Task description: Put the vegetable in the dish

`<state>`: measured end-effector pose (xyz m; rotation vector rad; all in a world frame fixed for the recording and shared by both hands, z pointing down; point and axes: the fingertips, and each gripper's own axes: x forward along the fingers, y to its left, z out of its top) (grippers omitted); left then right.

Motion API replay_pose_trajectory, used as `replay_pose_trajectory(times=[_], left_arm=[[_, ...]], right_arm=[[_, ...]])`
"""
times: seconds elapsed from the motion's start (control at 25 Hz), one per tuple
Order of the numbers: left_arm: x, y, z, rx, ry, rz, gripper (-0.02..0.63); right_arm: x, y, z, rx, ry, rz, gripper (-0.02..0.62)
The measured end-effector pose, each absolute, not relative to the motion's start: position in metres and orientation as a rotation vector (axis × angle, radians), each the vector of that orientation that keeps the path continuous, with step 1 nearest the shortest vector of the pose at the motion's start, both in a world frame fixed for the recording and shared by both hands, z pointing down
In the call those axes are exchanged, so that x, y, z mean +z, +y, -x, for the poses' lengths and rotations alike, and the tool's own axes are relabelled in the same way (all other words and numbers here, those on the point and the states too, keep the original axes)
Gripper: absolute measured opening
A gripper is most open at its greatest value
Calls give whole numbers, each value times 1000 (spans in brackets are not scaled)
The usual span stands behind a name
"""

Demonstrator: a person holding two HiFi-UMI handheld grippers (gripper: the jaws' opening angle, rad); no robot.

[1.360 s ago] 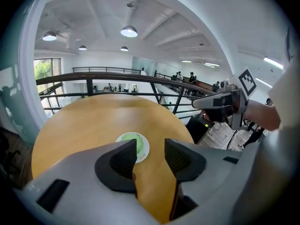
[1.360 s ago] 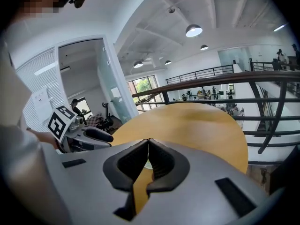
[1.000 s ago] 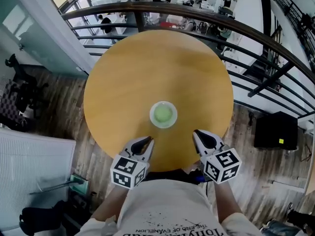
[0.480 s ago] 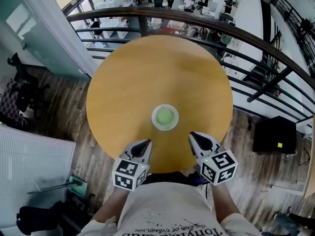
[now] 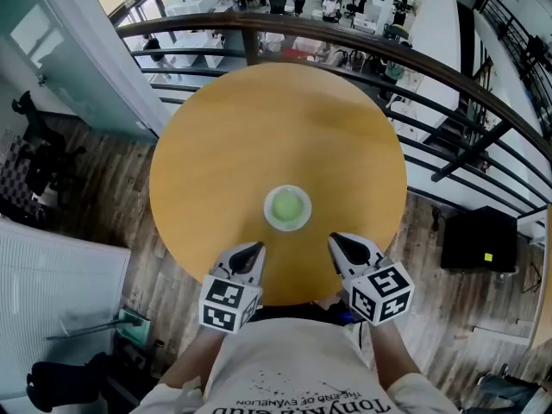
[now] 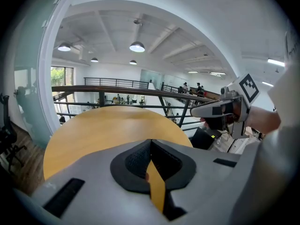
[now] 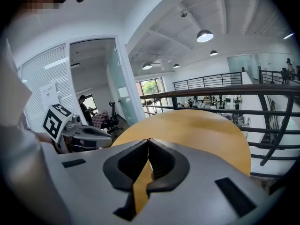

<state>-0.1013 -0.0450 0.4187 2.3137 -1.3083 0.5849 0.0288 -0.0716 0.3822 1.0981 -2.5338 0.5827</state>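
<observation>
A small white dish (image 5: 287, 207) stands on the round wooden table (image 5: 259, 119), a little toward me from its middle. A pale green vegetable (image 5: 287, 204) lies inside the dish. My left gripper (image 5: 256, 249) hovers at the table's near edge, below and left of the dish, jaws shut with nothing between them. My right gripper (image 5: 335, 240) sits below and right of the dish, also shut and empty. In the left gripper view its jaws (image 6: 151, 142) meet over the table (image 6: 108, 125). The right gripper view shows closed jaws (image 7: 148, 141) too. The dish is hidden in both gripper views.
A dark metal railing (image 5: 431, 59) curves round the table's far side, with a lower floor beyond it. A black box (image 5: 479, 240) stands on the wooden floor to the right. A white panel (image 5: 60, 274) and dark chairs (image 5: 34, 171) are at the left.
The head view has shifted slightly. Both grippers stay near the table's front edge, and the dish with the vegetable has not moved.
</observation>
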Motion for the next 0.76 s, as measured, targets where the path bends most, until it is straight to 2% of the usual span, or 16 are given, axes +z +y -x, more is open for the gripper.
replay_pose_trajectory(times=[0.76], left_arm=[[417,-62,101,587,-1317,-2325,23]], right_arm=[[381,-92,-36,566,-2536,-1111,25]])
